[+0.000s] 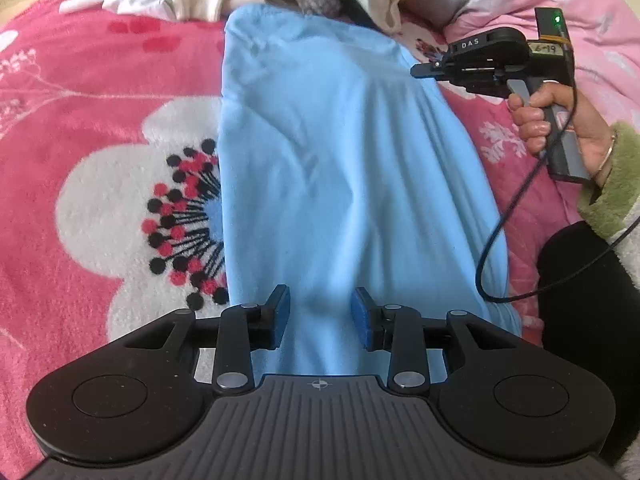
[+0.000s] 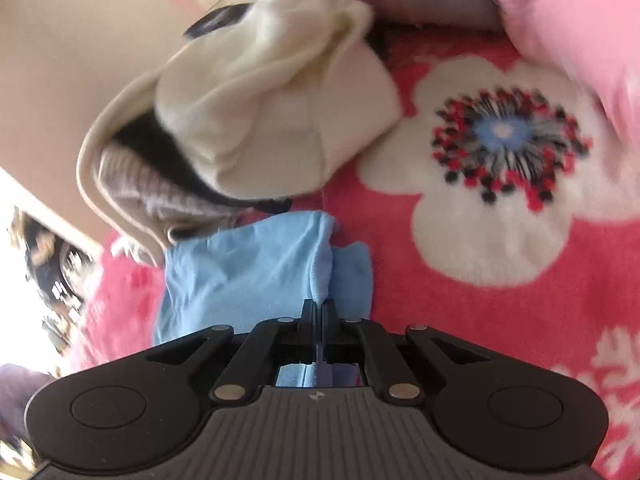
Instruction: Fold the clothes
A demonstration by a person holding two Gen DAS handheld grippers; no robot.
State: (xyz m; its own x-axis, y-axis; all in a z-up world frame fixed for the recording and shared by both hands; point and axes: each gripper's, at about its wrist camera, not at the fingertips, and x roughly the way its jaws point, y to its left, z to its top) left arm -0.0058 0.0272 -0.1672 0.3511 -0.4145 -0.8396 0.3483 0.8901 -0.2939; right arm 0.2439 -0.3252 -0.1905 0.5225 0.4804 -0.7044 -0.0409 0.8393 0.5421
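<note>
Blue garment (image 1: 340, 160) is the piece in work: laid out lengthwise on the pink floral blanket (image 1: 100, 128), already narrowed into a long strip, so I'd judge the side folds done and the end-to-end fold still to come. Surface is rumpled, with creases running down the middle. Left gripper (image 1: 320, 316) hovers over the near end, jaws partly apart, blue pads either side of the cloth with a clear gap, nothing pinched. Right gripper (image 2: 319, 312) has its jaws closed; the right wrist view shows a fold of the blue fabric caught between them at an edge of the garment, though the frame is motion-blurred, so how deep the bite goes is unclear. In the left wrist view the right hand (image 1: 560, 120) holds that tool off the garment's far right edge. Beyond the far end sits a heap of unfolded clothes (image 2: 260, 100), cream, grey knit and something black. No finished stack is visible anywhere. Estimate: early, one item part-folded, the heap untouched.
</note>
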